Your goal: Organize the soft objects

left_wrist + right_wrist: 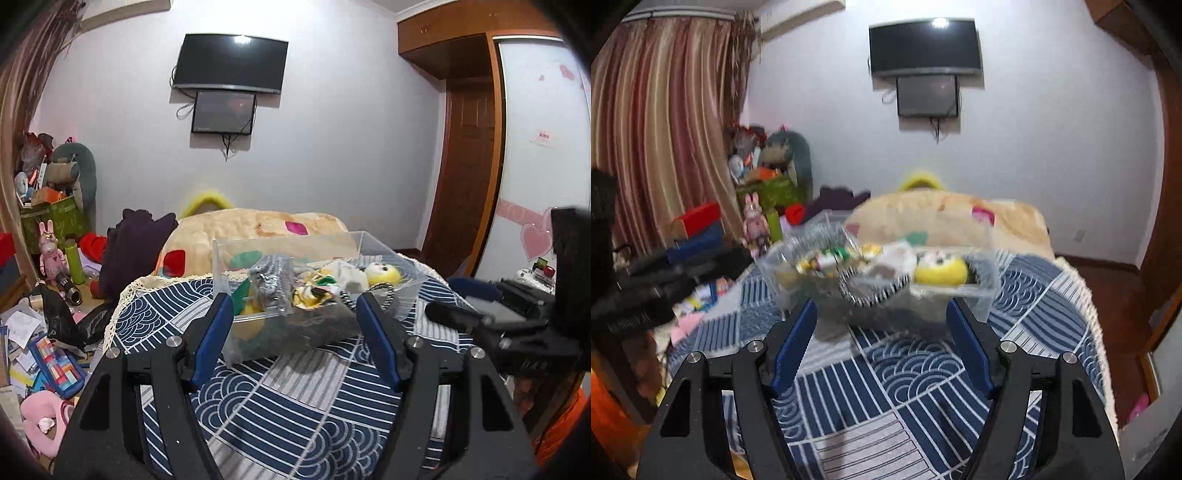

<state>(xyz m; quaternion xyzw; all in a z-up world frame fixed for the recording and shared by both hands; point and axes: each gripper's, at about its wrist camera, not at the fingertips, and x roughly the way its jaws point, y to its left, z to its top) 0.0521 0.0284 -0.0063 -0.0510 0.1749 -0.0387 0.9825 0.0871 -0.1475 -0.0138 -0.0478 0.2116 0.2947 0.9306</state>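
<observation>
A clear plastic box (402, 291) stands on a table with a blue and white patterned cloth (295, 398). It holds several soft things: a yellow plush toy (384, 274), a silver pouch (271, 282) and a black-and-white striped band (384, 295). My left gripper (295, 306) is open and empty, just short of the box's near side. My right gripper (881, 314) is open and empty, also just short of the box (986, 299). The yellow plush (942, 271) and striped band (871, 295) show there, blurred. The right gripper's body shows in the left wrist view (517, 321).
A large beige plush cushion (258, 229) lies behind the box. A dark purple cloth (133, 247) hangs left of it. The floor at left holds papers, a pink plush (40, 417), a rabbit figure (51, 251) and a green bin (51, 218). A wardrobe (535, 147) stands at right.
</observation>
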